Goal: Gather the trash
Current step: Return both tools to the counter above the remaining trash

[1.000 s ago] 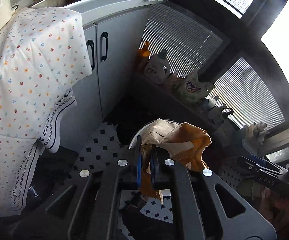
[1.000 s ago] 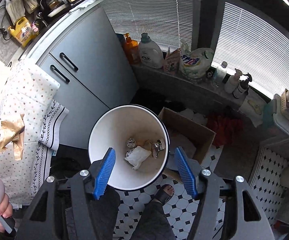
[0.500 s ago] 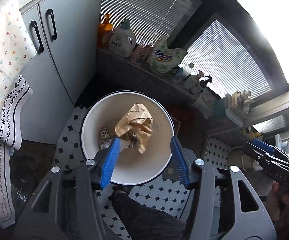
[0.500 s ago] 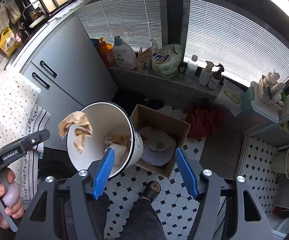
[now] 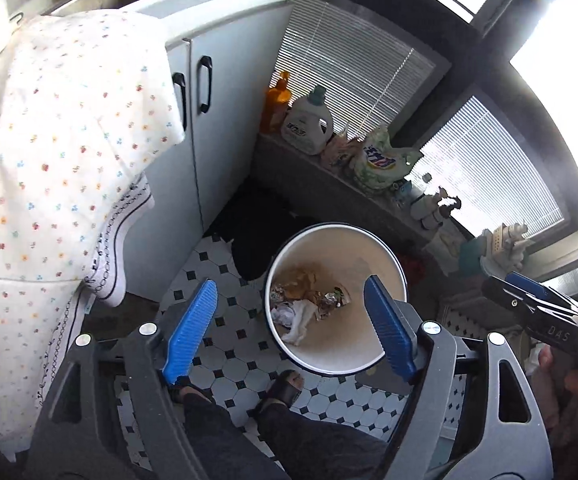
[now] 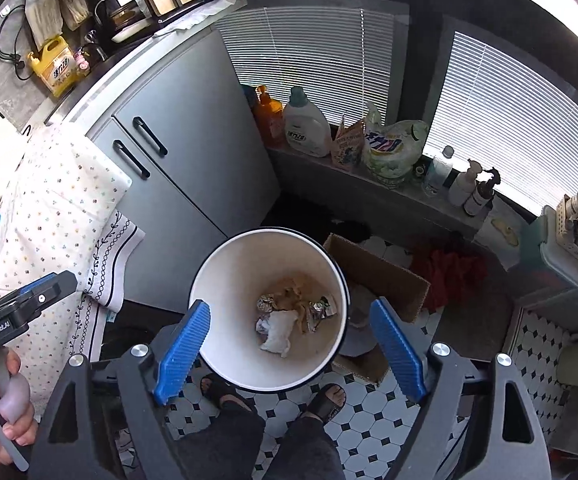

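A white trash bin [image 5: 369,240] stands on the tiled floor; it also shows in the right wrist view [image 6: 225,280]. Inside lie a crumpled brown paper [image 5: 303,282], foil scraps [image 5: 329,300] and a white tissue [image 5: 299,320]; the right wrist view shows the brown paper [image 6: 293,298] and tissue [image 6: 277,332] too. My left gripper [image 5: 289,332] is open and empty above the bin's near left rim. My right gripper [image 6: 289,352] is open and empty above the bin.
A table with a flowered cloth [image 5: 49,160] is on the left, grey cabinet doors [image 6: 177,168] behind. Detergent bottles [image 6: 305,128] line the window ledge. A cardboard box [image 6: 381,276] sits right of the bin. The person's sandalled feet [image 6: 325,398] stand on the floor below.
My left gripper opened and let go of the brown paper, which fell into the bin. The left gripper then pulled back and left. The right gripper stayed open above the bin.
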